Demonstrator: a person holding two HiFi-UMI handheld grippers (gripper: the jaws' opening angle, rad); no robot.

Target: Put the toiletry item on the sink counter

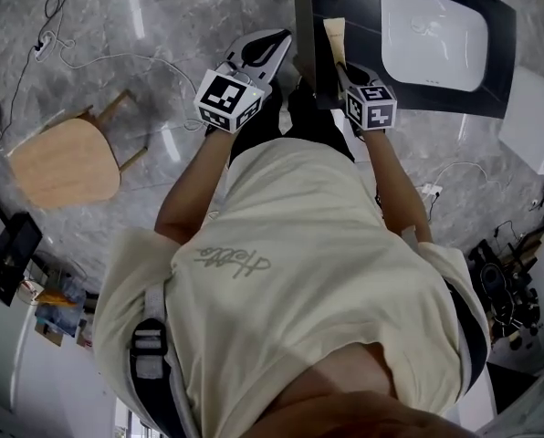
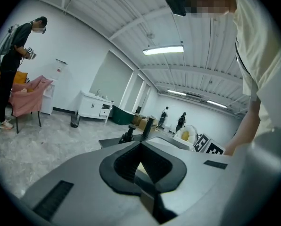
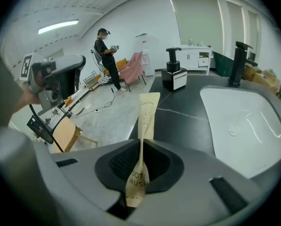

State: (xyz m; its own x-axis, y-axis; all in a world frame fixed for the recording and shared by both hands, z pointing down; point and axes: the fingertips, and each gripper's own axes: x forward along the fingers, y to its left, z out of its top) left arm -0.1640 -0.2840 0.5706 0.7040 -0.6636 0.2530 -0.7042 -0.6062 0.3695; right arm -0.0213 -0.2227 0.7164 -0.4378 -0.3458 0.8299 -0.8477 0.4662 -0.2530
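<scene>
A tan paper toothbrush packet (image 3: 144, 126) stands upright between the jaws of my right gripper (image 3: 142, 144), which is shut on its lower part. The packet's top pokes out over the near left edge of the black sink counter (image 3: 183, 119). In the head view the right gripper (image 1: 340, 60) holds the packet (image 1: 334, 35) just over that counter (image 1: 354, 16), left of the white basin (image 1: 434, 35). My left gripper (image 1: 270, 51) hovers beside the counter's left edge over the floor. Its jaws meet at the tips (image 2: 140, 145) with nothing gripped.
A black faucet (image 3: 237, 62) and a black-and-white soap dispenser (image 3: 173, 74) stand at the counter's far side. A wooden stool (image 1: 67, 161) and cables (image 1: 89, 57) are on the marble floor to the left. A white box (image 1: 532, 117) lies right of the counter. Another person (image 2: 11, 74) stands far off.
</scene>
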